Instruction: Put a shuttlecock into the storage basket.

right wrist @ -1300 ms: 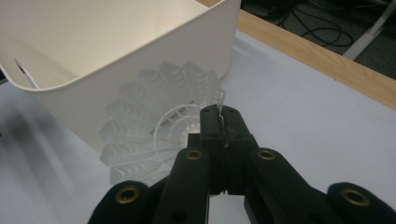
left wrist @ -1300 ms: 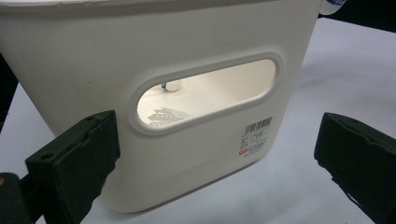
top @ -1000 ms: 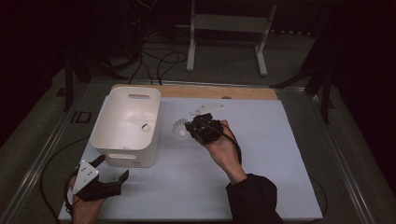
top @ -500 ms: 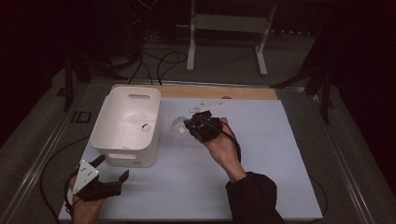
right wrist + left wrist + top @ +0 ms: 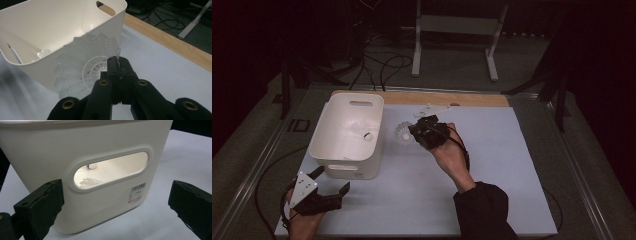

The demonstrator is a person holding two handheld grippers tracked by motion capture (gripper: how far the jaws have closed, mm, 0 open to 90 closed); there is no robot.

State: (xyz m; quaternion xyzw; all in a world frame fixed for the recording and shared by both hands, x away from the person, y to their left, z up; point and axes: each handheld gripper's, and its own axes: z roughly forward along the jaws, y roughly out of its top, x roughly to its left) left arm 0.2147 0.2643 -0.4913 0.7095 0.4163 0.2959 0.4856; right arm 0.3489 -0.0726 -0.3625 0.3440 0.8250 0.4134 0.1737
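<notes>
- Shuttlecock [image 5: 85,67], white plastic with a ribbed skirt, sits at the centre of the right gripper view; in the high view it shows just left of centre, beside the right wall of the bin.
- Right gripper [image 5: 117,61] is clenched on the shuttlecock, its two black jaws pressed together on the edge of the skirt; the high view puts it near the middle of the frame, held by the person's right hand [image 5: 452,152].
- White plastic bin [image 5: 348,135] stands left of centre on the white table mat [image 5: 512,165]; the skirt lies against the bin's outer wall in the right gripper view.
- Another shuttlecock [image 5: 364,134] lies inside the bin.
- Left gripper [image 5: 319,192] is at the lower left of the high view, jaws spread wide with nothing between them, just in front of the bin's near wall.
- Left gripper view shows the bin's handle slot [image 5: 111,170] and a barcode label [image 5: 137,192] between the jaws.
</notes>
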